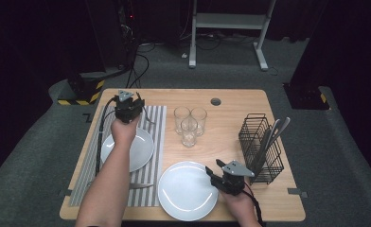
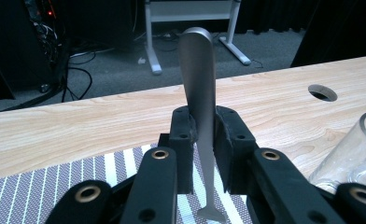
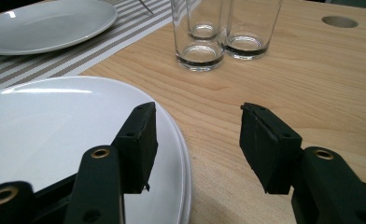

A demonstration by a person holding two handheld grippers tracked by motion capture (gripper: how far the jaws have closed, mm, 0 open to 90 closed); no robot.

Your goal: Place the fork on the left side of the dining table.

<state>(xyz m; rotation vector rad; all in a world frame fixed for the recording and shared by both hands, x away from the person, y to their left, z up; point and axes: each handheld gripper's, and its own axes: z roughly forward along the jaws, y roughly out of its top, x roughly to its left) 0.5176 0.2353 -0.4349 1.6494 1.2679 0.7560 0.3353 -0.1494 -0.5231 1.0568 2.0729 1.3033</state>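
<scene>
- The left gripper [image 2: 202, 154] is clamped on a slim silver metal knife [image 2: 200, 93], gripped partway along its length with the rounded handle end standing up and away; it sits over the far part of the grey-and-white striped placemat [image 1: 157, 123], beyond the round white plate on the mat [image 1: 143, 149].
- To lay the knife well, I would lower it flat onto the bare stripes to the right of that plate, parallel to the mat's edge, and only then let the jaws part.
- Keep it away from the three clear drinking glasses [image 1: 189, 124] just right of the mat; a swing could tip them.
- The right gripper [image 3: 195, 140] has its jaws apart and holds nothing, low over the near white plate [image 3: 41, 135] at its right rim, close to the black wire cutlery basket [image 1: 261, 146].
</scene>
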